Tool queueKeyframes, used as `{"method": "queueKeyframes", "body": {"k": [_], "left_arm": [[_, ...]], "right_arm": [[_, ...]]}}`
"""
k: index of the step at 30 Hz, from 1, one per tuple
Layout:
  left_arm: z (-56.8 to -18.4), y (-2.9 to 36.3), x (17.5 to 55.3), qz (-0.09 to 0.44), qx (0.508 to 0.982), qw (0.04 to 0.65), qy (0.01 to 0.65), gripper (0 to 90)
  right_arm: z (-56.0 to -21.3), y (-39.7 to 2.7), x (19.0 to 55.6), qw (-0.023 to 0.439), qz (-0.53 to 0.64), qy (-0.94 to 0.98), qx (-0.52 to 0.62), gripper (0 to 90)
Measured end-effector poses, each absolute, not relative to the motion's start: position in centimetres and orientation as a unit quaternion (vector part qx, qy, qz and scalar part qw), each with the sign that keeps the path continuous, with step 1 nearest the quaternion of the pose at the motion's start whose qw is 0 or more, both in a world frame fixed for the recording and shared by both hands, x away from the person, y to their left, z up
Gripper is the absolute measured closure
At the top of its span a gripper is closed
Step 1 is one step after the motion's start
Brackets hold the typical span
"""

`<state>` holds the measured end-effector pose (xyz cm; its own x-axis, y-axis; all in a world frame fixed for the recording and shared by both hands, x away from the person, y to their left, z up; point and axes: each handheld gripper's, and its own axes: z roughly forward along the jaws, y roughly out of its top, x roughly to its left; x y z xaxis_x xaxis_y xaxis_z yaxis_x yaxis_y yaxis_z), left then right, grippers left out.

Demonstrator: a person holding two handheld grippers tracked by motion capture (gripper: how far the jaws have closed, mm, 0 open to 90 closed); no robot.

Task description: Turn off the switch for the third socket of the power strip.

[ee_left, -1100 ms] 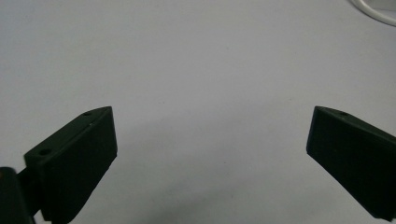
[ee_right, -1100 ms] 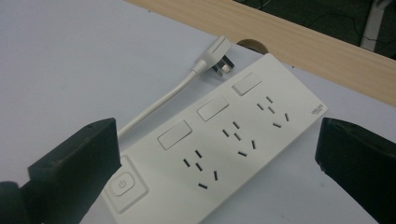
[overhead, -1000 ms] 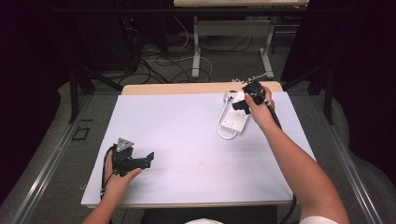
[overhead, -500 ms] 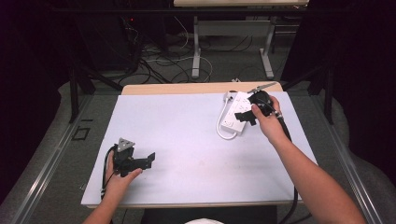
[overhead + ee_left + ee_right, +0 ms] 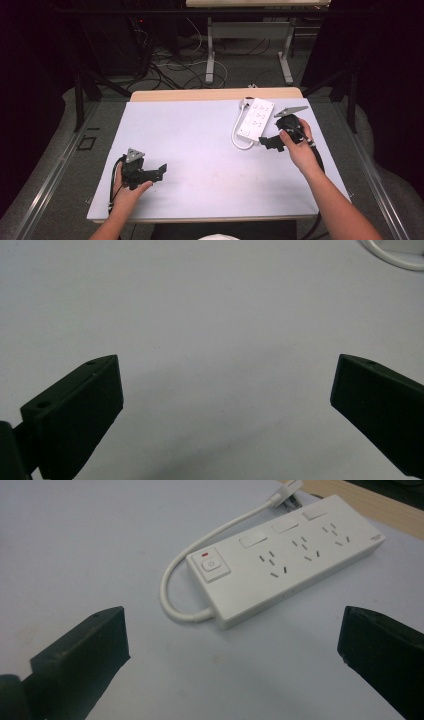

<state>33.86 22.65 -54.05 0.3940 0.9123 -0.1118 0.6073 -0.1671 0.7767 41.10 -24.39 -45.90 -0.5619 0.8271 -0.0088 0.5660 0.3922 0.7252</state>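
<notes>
Both tongs stand apart, clamped on nothing. Left tongs (image 5: 161,171) rest low on the near-left part of the table (image 5: 200,150), held by the left hand (image 5: 127,187); their own view looks over bare white surface, with a white cable (image 5: 395,252) cut off at the top right corner. Right tongs (image 5: 264,142) hover just beside the near end of the white power strip (image 5: 255,119), held by the right hand (image 5: 299,145). From the right gripper view, the power strip (image 5: 285,557) lies flat near the table's far edge, showing a switch with a red mark (image 5: 214,566), three cover flaps and socket holes; small print at its far corner is too blurred to read. Its cable (image 5: 200,570) loops back toward the plug (image 5: 287,492), partly cut off.
</notes>
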Motion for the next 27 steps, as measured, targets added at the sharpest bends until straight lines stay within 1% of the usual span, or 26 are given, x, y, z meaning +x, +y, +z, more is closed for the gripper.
{"method": "queueKeyframes", "body": {"k": [5,10,17,27], "left_arm": [[-54.0,22.6,33.8,0.195,0.742,0.386,0.512,0.5],[-54.0,22.5,33.8,0.196,0.741,0.386,0.513,0.5],[-54.0,22.5,33.7,0.198,0.74,0.388,0.513,0.5],[-54.1,22.4,33.7,0.202,0.738,0.388,0.513,0.5]], "right_arm": [[-46.5,-24.8,39.5,0.184,0.354,0.81,0.43,0.0],[-47.3,-25.1,38.2,0.194,0.349,0.81,0.429,0.0],[-48.6,-26.0,36.5,0.19,0.357,0.804,0.436,0.0],[-50.7,-28.0,35.2,0.188,0.348,0.795,0.46,0.0]]}}
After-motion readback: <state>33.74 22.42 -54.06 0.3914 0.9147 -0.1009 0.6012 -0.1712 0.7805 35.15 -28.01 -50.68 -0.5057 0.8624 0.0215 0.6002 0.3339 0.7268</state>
